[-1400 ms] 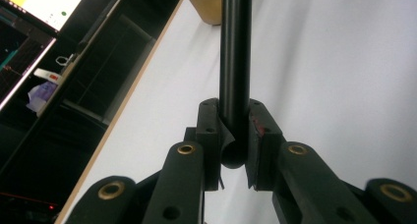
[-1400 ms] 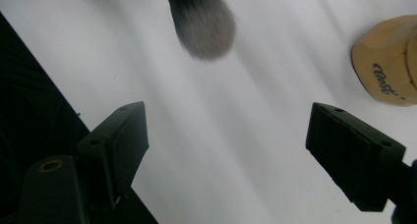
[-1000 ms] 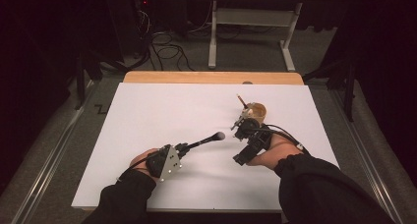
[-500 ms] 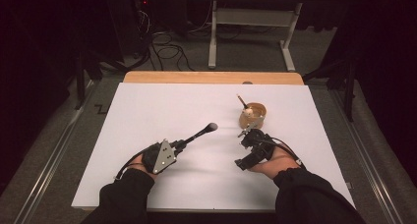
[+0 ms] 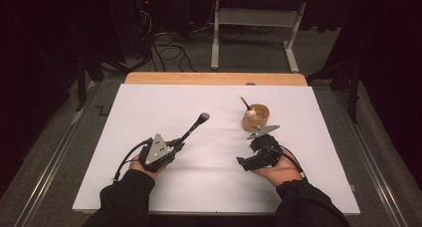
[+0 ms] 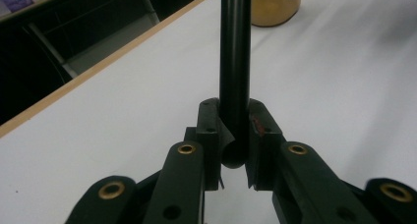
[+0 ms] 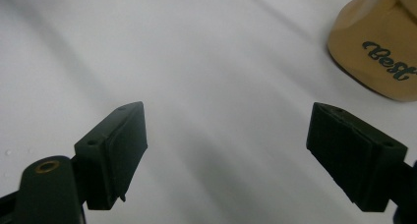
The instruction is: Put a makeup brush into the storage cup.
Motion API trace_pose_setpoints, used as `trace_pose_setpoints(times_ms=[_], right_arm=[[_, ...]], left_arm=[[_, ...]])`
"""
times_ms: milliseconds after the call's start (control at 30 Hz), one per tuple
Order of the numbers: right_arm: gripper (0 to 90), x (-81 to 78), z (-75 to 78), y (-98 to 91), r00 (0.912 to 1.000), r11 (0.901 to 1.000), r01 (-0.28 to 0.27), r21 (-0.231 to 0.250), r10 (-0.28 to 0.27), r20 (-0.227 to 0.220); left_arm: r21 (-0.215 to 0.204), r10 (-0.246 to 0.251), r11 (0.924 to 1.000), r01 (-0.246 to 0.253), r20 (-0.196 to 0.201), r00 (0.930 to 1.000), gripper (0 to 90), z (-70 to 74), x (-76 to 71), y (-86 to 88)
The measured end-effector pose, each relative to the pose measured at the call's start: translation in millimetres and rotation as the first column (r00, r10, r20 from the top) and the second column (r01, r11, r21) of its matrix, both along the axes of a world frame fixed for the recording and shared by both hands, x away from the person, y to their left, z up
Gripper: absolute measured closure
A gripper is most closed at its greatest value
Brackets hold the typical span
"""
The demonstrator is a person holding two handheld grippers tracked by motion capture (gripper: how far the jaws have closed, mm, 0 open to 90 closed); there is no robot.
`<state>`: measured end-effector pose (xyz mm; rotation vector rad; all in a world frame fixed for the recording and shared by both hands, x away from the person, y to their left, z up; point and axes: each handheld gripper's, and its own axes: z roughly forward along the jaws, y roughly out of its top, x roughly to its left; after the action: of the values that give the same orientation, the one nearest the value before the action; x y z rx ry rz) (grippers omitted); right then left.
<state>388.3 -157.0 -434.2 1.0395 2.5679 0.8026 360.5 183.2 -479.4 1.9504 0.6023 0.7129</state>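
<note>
A: Table (image 5: 149,117) top white, wood-tan strip on the far edge. Both grippers black, left gripper (image 5: 175,146) with a grey three-cornered plate.

B: Rod (image 6: 235,62) in it?

A: Glossy black, greyish rounded tip in the high view. Red fleck on one jaw pad.

B: Cup (image 5: 256,118)?

A: Tan, dark green script lettering. Sleeves black, floor grey.

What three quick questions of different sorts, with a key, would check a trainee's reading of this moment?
1. True or false: the left tongs are shut on the black round-tipped stick.
2. The right tongs are: A) open, B) shut on the cup, C) shut on a stick.
3. Fill in: the small tan cup stands on the white ___.

Key: 1 true. 2 A. 3 table.
</note>
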Motion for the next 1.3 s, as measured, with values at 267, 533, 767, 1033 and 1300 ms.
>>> trace_pose_setpoints(times_ms=[267,533,767,1033,1300], right_arm=[[16.0,-2.4,-10.1,-7.9,0.9947,0.9920,0.056,0.114,-0.065,0.080],[15.6,-7.7,-19.9,-19.3,0.9804,0.9681,0.096,0.231,-0.132,0.146],[15.7,-19.9,-29.4,-29.1,0.9498,0.9481,0.098,0.302,-0.180,0.256],[15.6,-29.3,-29.5,-42.9,0.9269,0.9136,0.099,0.394,-0.229,0.297],[15.8,-31.1,-29.8,-46.2,0.9232,0.8947,0.094,0.437,-0.243,0.298]], left_arm=[[-0.096,0.015,0.9952,-0.022,-0.072,0.9973,79.0,-1.1,5.5,7.3],[-0.145,0.010,0.9891,-0.027,-0.111,0.9938,79.0,-1.4,6.8,9.7],[-0.194,0.000,0.9806,-0.027,-0.141,0.9901,79.1,-0.9,5.7,10.9],[-0.256,-0.007,0.9658,-0.040,-0.177,0.9842,79.1,-0.5,5.0,14.2],[-0.322,-0.049,0.9464,-0.021,-0.210,0.9765,79.1,-0.2,4.5,12.3]])
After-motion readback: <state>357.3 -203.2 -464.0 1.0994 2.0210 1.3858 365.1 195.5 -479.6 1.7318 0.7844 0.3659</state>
